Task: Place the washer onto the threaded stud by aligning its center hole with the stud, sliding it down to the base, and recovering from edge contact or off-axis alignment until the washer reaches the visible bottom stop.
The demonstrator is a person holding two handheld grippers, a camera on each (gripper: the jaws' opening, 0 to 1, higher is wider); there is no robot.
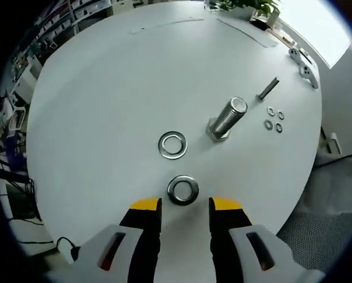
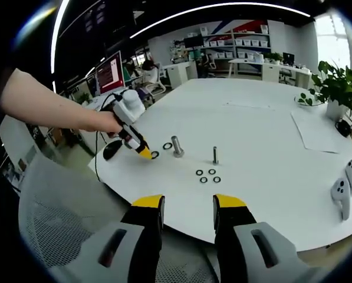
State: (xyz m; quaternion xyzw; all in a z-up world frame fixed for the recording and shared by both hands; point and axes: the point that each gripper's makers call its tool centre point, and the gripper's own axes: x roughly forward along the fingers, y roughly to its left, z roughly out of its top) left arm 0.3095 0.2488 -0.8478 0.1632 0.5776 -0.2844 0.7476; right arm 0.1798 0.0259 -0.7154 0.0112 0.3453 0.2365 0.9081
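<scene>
Reaching for the near washer (image 1: 183, 189), flat on the bench (image 1: 105, 106) just in front of the stud (image 1: 228, 117). Left gripper (image 1: 185, 205) jaws spread wide, holding nothing. Right gripper (image 2: 188, 203) jaws spread too, well back. Next: close on the washer's edge, lift, line up over the stud.

In the right gripper view, the four small washers (image 2: 207, 175) far ahead of the jaws were too small to tell apart. The left gripper (image 2: 144, 152) hid its own jaws' spacing. The bench (image 2: 270, 135) ran off-frame rightward.
</scene>
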